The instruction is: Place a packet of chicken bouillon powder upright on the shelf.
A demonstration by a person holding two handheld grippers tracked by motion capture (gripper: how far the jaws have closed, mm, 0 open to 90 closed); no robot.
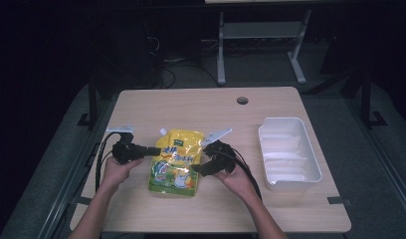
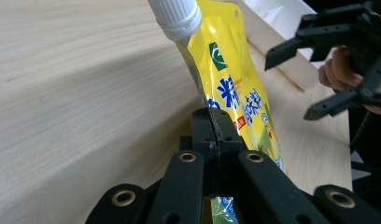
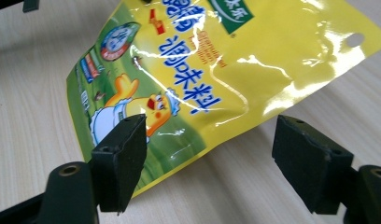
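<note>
High view: yellow spouted pouch (image 1: pixel 176 162) near the middle of the wooden table (image 1: pixel 201 107), between the two hands, its white cap (image 1: pixel 162 131) at the far left corner. Left gripper (image 1: pixel 153 150) comes in from the pouch's left side, jaws pressed together on the pouch's left edge. Left gripper view confirms it: the two black jaws meet with the yellow film pinched between them, the pouch (image 2: pixel 235 93) rising away from the jaws, the cap (image 2: pixel 177 16) at the top, tabletop beneath. Right gripper (image 1: pixel 200 169) sits at the pouch's right edge, jaws spread. Right gripper view: the two pads stand wide apart, the pouch (image 3: pixel 216 70) lying beyond and partly between them, its lower edge lifted off the wood, neither pad pressing on it. White plastic tray (image 1: pixel 310 162) stands well apart on the table's right side.
</note>
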